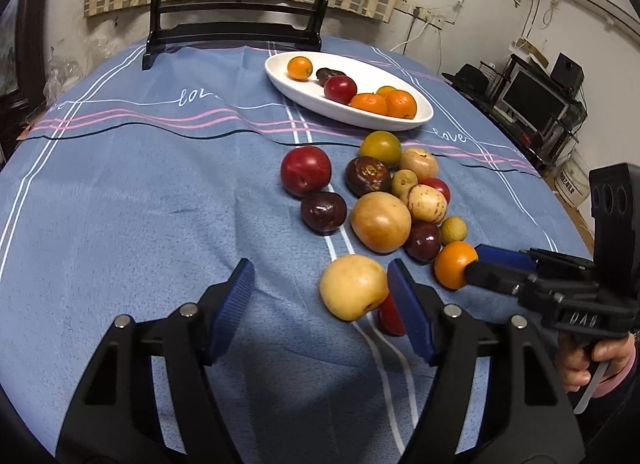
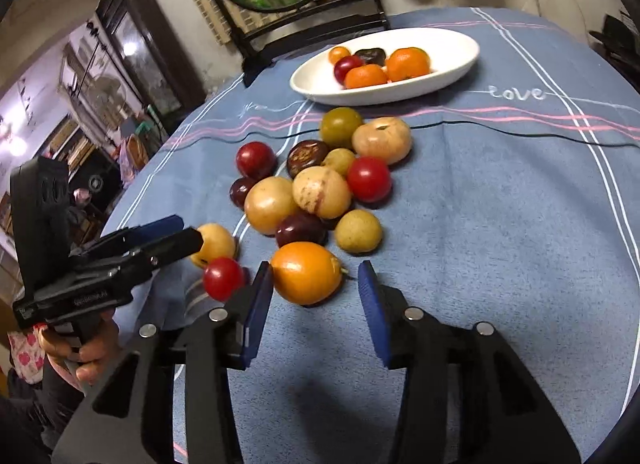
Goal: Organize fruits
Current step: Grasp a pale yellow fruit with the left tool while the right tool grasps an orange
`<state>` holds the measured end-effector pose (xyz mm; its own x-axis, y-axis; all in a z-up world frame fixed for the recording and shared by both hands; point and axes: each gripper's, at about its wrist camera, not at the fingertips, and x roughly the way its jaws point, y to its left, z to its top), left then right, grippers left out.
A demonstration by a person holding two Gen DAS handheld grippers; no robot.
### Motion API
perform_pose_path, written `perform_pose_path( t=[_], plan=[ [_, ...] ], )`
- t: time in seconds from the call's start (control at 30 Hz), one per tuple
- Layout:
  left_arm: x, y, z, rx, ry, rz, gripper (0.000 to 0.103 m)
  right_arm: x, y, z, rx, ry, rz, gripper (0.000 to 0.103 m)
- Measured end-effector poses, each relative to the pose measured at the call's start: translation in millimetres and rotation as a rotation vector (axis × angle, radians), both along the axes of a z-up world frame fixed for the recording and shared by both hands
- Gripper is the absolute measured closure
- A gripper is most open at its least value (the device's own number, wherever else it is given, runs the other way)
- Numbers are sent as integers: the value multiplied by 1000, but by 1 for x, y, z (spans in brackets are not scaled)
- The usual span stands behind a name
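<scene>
Both grippers spread wide at the near edge of the fruit pile.
Left gripper (image 1: 320,296) flanks a yellow fruit (image 1: 353,287); right gripper (image 2: 316,296) straddles an orange fruit (image 2: 306,273); the white oval dish (image 1: 420,114) sits beyond, with bare blue tablecloth (image 1: 140,204) leftward.

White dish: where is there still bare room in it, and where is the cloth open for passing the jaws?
The white dish is bare at both ends, its middle crowded with fruit. The tablecloth is open left of the loose fruit pile, and also to its right in the right wrist view. Between pile and dish it is tight.

Both wrist views low, close, facing white dish (image 1: 280,80) across table; shared: loose fruit pile (image 2: 320,192).
</scene>
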<state>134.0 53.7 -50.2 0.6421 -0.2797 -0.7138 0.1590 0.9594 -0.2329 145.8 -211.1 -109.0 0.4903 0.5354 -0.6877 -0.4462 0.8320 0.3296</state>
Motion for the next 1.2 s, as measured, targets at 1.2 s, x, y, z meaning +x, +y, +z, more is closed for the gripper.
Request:
perform_pose_path(
  t=[1.2],
  plan=[
    [5, -31, -8, 65, 66, 23, 63, 2, -37, -1, 203, 28, -44, 64]
  ],
)
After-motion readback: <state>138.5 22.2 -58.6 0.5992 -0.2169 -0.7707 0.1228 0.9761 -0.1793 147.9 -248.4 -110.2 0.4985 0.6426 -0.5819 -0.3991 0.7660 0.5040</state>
